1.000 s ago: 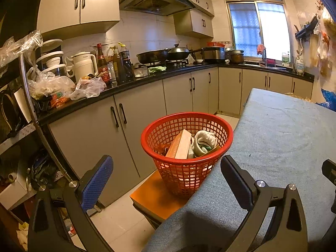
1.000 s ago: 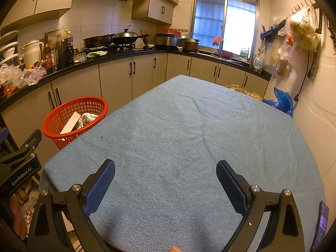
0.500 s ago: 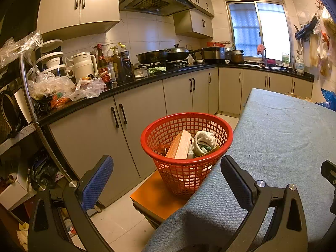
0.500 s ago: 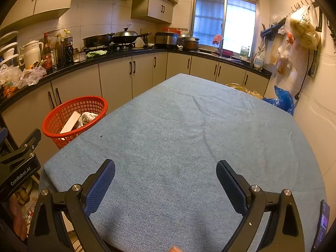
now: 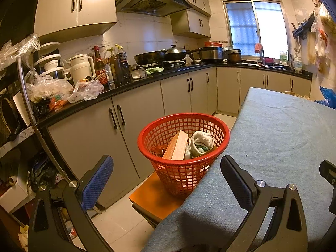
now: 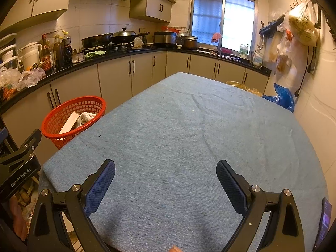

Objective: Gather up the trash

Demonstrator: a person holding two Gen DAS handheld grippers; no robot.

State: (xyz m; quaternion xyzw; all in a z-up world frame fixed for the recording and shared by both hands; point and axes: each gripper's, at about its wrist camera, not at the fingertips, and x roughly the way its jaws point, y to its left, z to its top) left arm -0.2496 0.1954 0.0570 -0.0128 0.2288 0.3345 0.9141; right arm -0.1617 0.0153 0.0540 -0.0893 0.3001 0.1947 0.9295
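No change noted since earlier; both grippers, left (image 5: 166, 180) and right (image 6: 166, 184), held wide, empty. Red plastic mesh basket (image 5: 183, 153) seen ahead of left gripper.

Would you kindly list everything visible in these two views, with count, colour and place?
Basket: one, red, on an orange stool beside the table.
Box: one, tan, in the basket.
Cloth wad: one, whitish, in the basket.
Table: one, blue cloth cover, centre.
Kettle: one, white, counter.
Woks: two, dark, stove.
Phone: one, dark, table's right edge.
Left gripper: open, empty.
Right gripper: open, empty.
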